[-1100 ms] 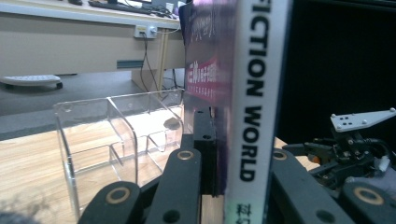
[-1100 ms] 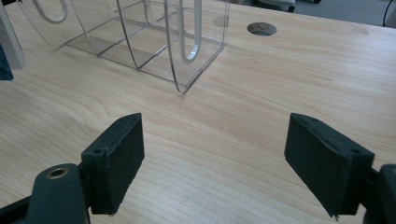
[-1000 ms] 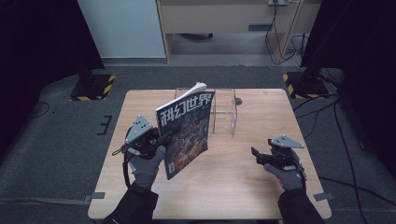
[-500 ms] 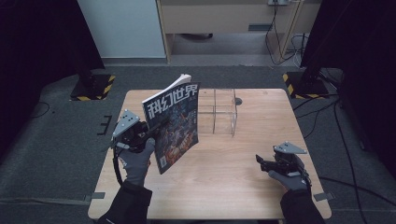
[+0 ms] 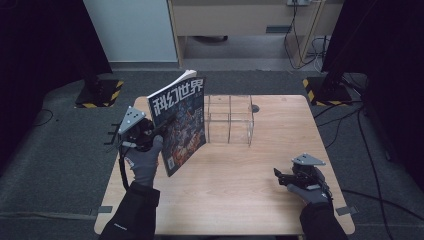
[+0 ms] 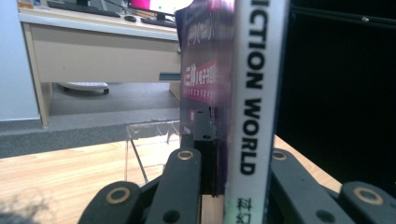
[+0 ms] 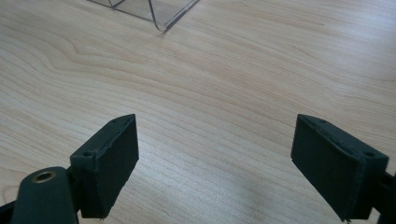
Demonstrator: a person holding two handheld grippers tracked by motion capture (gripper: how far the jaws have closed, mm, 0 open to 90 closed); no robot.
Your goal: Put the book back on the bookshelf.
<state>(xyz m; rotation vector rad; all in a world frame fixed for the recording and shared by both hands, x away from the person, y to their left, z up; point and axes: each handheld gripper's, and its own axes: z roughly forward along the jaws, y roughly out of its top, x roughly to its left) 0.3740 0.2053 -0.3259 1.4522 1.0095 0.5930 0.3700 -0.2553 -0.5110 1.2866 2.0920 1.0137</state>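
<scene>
Magazine [image 5: 179, 122] held upright above the worktop's [image 5: 235, 185] left half, just left of the clear divider rack [image 5: 229, 120]; left gripper [image 5: 150, 132] pinches its spine edge. To slot it well, keep it vertical, line spine with a gap. Right gripper [image 5: 278, 176] spread wide, resting low near right edge

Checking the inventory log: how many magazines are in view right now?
1. The magazine stands upright over the table's left side, clamped in the left claw, beside the clear rack.
</scene>
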